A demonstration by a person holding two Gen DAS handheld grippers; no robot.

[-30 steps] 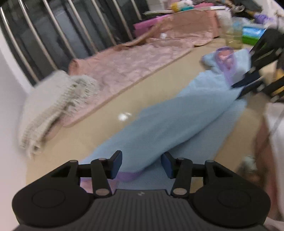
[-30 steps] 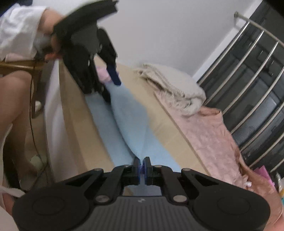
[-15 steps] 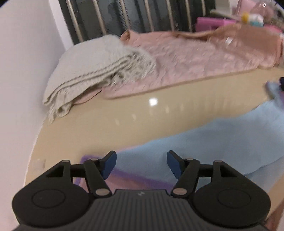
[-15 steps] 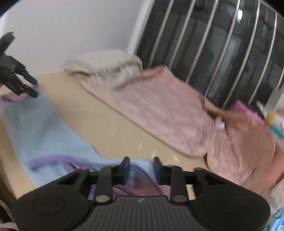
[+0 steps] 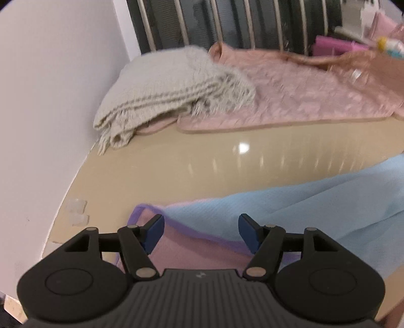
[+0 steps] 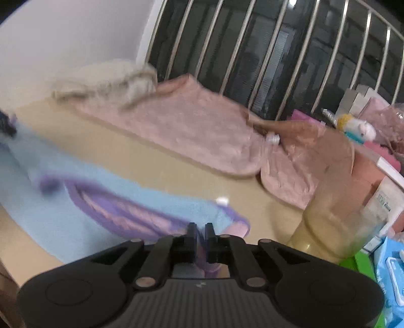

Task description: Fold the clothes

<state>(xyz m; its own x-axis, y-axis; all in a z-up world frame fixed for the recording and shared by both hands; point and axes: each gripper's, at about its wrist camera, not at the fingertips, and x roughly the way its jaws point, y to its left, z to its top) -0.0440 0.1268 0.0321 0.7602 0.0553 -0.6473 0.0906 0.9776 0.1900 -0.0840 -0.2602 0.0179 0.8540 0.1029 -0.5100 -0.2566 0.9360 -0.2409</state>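
Observation:
A light blue garment (image 5: 315,201) with purple trim and pink lining lies stretched across the beige table (image 5: 176,166). My left gripper (image 5: 201,230) is open, its jaws wide apart over the garment's pink, purple-edged end, holding nothing. In the right wrist view the same garment (image 6: 106,201) lies blurred. My right gripper (image 6: 199,233) is shut on the garment's purple-trimmed edge at its other end. The left gripper shows as a dark blur at the far left edge (image 6: 6,125).
A folded cream knit blanket (image 5: 171,90) and a pink quilted cloth (image 5: 303,101) lie at the back by the metal railing (image 5: 252,22). A plastic jar (image 6: 335,222), boxes and toys (image 6: 358,128) crowd the right side. A white wall is on the left.
My left gripper opened wider and swung down to the garment's pink end. My right gripper opened briefly, then shut again on the purple-trimmed edge while both views turned toward the railing.

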